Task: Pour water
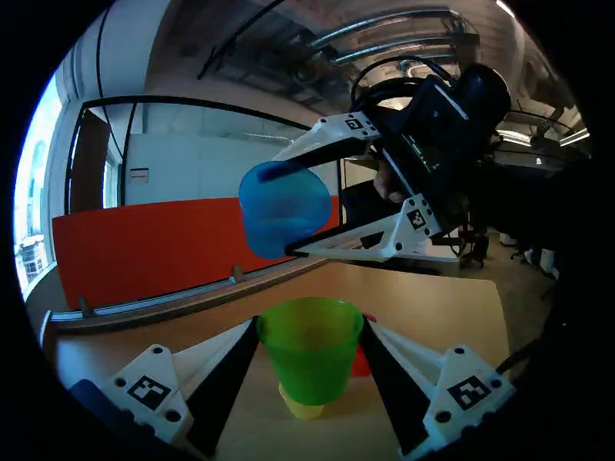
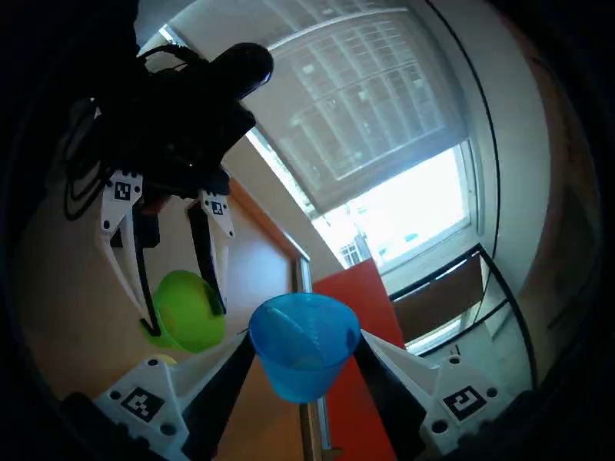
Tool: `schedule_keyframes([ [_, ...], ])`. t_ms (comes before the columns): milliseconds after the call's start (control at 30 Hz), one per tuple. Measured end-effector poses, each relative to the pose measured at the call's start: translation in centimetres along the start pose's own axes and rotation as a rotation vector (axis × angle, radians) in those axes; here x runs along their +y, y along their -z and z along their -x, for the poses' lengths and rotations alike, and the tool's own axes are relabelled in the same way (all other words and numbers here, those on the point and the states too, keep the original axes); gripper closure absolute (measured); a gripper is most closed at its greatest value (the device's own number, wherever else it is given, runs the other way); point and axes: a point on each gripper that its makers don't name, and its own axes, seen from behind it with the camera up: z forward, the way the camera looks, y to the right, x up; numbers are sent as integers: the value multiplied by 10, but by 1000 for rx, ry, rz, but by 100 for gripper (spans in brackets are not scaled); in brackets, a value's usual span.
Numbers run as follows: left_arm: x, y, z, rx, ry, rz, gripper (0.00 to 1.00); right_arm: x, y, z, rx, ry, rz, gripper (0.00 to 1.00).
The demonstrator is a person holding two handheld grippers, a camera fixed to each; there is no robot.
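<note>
In the left gripper view a green cup (image 1: 311,359) stands upright between my left gripper's fingers; the left gripper (image 1: 309,361) is shut on it, just above the wooden table (image 1: 430,300). A yellow piece (image 1: 301,407) shows under the cup. Above it, my right gripper (image 1: 286,211) holds a blue cup (image 1: 283,207) tilted on its side over the green cup. In the right gripper view the blue cup (image 2: 305,343) sits clamped between the right gripper's (image 2: 305,349) fingers. The green cup (image 2: 187,311) lies farther off in the left gripper (image 2: 184,315).
An orange partition (image 1: 154,246) with a metal rail runs along the table's far edge. A red object (image 1: 364,361) peeks out behind the green cup. A bright window (image 2: 400,207) and ceiling pipes lie beyond. A hand (image 1: 388,184) holds the right gripper.
</note>
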Motion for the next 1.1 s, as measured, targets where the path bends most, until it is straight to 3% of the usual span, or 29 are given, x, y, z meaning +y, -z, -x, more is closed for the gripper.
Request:
schedule_keyframes([
  [267, 1, 0, 0, 2, 2, 2, 10, 0, -2, -1, -4, 36, 8, 10],
  [1100, 1, 0, -1, 4, -2, 1, 10, 4, -3, -3, -9, 66, 22, 10],
])
